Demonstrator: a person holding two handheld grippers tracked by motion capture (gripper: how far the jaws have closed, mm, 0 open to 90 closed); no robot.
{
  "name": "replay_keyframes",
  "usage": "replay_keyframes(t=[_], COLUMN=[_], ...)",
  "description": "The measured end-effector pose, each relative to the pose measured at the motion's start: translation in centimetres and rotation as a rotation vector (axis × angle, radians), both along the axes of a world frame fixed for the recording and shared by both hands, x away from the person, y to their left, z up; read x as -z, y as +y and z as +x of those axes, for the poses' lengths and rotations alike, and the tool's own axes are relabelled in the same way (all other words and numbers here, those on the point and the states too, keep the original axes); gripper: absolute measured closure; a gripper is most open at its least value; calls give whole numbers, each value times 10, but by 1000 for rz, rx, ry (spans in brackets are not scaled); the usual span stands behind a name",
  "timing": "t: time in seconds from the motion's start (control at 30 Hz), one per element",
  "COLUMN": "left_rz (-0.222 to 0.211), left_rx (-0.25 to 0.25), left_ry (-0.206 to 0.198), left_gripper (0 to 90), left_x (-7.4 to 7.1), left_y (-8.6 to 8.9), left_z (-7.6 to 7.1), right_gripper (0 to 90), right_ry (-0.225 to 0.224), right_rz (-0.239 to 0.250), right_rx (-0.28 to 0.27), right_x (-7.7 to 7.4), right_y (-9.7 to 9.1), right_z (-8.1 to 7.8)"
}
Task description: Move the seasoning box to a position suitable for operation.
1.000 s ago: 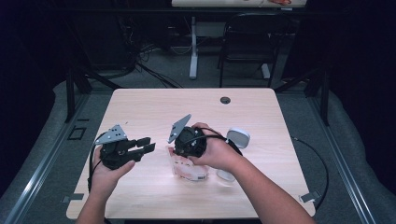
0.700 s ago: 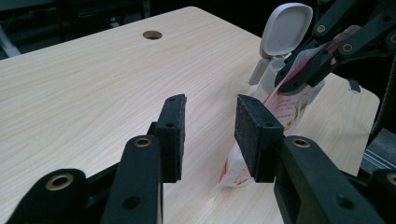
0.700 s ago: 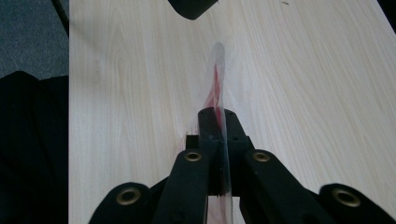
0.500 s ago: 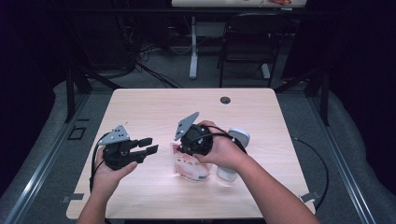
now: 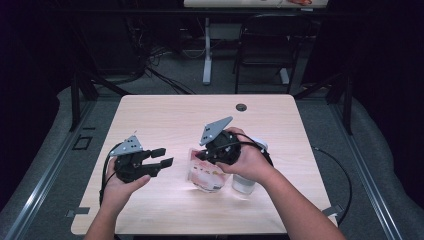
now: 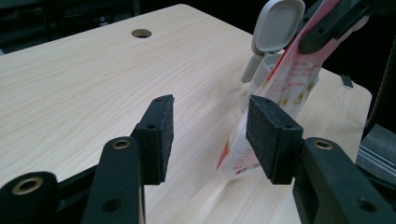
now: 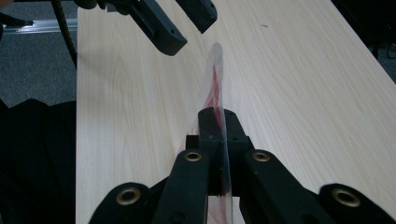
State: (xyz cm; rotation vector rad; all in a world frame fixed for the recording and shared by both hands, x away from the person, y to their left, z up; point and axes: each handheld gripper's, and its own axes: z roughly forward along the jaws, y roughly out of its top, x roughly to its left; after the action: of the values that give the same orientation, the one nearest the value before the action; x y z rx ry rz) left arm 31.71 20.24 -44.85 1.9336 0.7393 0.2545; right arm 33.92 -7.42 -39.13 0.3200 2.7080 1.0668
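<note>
Jaws of the right gripper [image 5: 202, 159] clamp the top edge of a clear red-printed pouch [image 5: 205, 174], which hangs at the frame's centre with its bottom on the bench [image 5: 165, 112]. The left gripper [image 5: 162, 157], lower left, has just been opening its jaws, now wide, nothing between them. An open-lidded white container [image 5: 245, 182] stands just right of the pouch.

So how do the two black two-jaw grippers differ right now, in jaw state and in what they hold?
The left gripper stands open, its jaws having just been opening with nothing between the pads; the right gripper is shut on the clear plastic pouch with red print. The left gripper sits apart from the pouch, to its left in the high view; the right gripper pinches its top edge, holding it upright on the light wooden table. Both are black and hand-held.
</note>
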Motion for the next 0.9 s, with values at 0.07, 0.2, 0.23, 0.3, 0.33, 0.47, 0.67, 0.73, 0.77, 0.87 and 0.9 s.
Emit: replay_keyframes(t=[0.07, 0.2, 0.23, 0.3, 0.33, 0.47, 0.67, 0.73, 0.77, 0.87, 0.9], left_rz=[-6, 4, 7, -5, -6, -18, -16, -4, -4, -35, -33], left_rx=[14, 54, 60, 80, 83, 105, 151, 158, 163, 192, 200], left_ry=[2, 21, 21, 23, 23, 25, 26, 24, 24, 33, 31], left_gripper=[504, 481, 481, 475, 472, 452, 442, 442, 443, 451, 451], left_x=[2, 7, 7, 10, 11, 15, 21, 23, 23, 26, 26], left_y=[-2, -9, -11, -14, -15, -20, -30, -33, -34, -37, -37], left_z=[1, 2, 2, 2, 2, 3, 2, 2, 2, 2, 3], right_gripper=[900, 900, 900, 900, 900, 900, 900, 900, 900, 900, 900], right_ry=[-4, -19, -19, -20, -23, -28, -39, -45, -46, -50, -50], right_rz=[4, 15, 15, 18, 22, 34, 45, 44, 44, 44, 47], right_rx=[0, 3, 3, 5, 5, 4, 1, 1, 0, -6, -11], right_x=[-1, -3, -3, -5, -7, -12, -18, -22, -23, -28, -29], right_y=[-3, -8, -8, -9, -11, -14, -17, -17, -18, -19, -20], right_z=[-1, -4, -4, -5, -5, -6, -7, -9, -9, -10, -11])
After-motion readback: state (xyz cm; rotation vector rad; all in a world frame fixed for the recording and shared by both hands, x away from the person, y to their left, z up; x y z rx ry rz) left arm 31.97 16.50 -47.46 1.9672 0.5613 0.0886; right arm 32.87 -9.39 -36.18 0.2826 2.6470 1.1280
